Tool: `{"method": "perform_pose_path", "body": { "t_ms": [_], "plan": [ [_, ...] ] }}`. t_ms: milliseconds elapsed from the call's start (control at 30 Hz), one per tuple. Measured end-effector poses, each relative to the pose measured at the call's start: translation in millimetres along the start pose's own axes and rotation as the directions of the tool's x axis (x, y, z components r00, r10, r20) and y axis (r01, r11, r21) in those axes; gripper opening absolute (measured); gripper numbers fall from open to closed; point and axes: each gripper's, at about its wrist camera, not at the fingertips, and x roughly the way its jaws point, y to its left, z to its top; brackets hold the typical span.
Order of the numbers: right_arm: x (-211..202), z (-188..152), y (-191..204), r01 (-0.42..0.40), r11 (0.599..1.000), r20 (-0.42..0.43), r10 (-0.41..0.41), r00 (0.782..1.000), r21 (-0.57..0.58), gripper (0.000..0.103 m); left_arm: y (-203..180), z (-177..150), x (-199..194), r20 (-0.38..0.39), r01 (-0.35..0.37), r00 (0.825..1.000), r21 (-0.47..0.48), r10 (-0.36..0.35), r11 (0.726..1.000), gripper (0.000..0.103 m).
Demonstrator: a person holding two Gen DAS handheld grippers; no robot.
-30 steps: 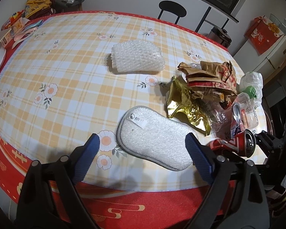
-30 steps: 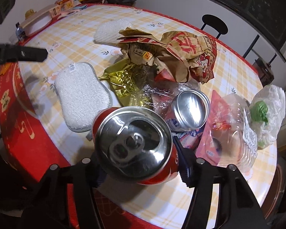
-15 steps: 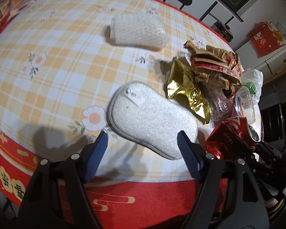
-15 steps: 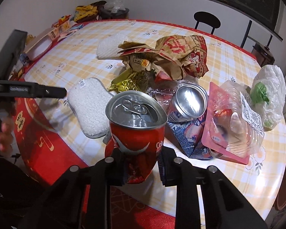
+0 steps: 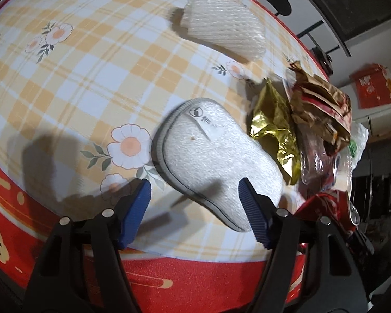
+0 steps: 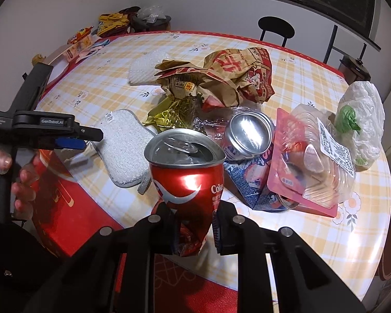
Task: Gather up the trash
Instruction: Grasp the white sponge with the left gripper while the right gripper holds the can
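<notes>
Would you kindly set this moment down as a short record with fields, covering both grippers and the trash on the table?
right gripper: shut on the red can, crushing its lower half; jaws have just been closing
left gripper: open, above the white sponge, pads not pressing it; jaws have just been closing
table: checked floral cloth, red edge
pile beside the sponge: gold foil wrapper, brown paper bag, silver can on its side, clear plastic tray
farther back: white foam sleeve

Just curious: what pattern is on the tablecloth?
Yellow-and-white plaid tablecloth with daisy flowers, red border; clearest in the left wrist view.
</notes>
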Motion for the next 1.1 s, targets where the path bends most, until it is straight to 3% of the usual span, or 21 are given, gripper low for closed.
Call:
{"method": "perform_pose_path", "body": {
  "t_ms": [367,700,967,1100],
  "plan": [
    [3.8,-3.4,0.9,0.0,1.0,-0.021,0.0,1.0,-0.001,0.02,-11.6,22.3,11.7,0.071,-0.03,0.997,0.062,0.026,0.998,0.065],
    [5.8,-4.2,1.1,-0.002,1.0,-0.028,0.002,1.0,0.002,0.018,-15.1,38.3,10.8,0.077,0.105,0.992,-0.003,-0.104,0.994,0.062],
    [9.4,-3.9,2.9,-0.009,1.0,-0.037,0.009,0.999,-0.006,0.016,-29.7,35.9,-3.0,0.103,0.267,0.957,0.049,-0.271,0.962,0.062],
    [15.4,-4.7,8.3,-0.015,1.0,-0.063,0.014,0.998,-0.017,0.011,-31.8,28.5,-4.1,0.09,0.302,0.948,0.054,-0.306,0.952,0.062]
  ]
}}
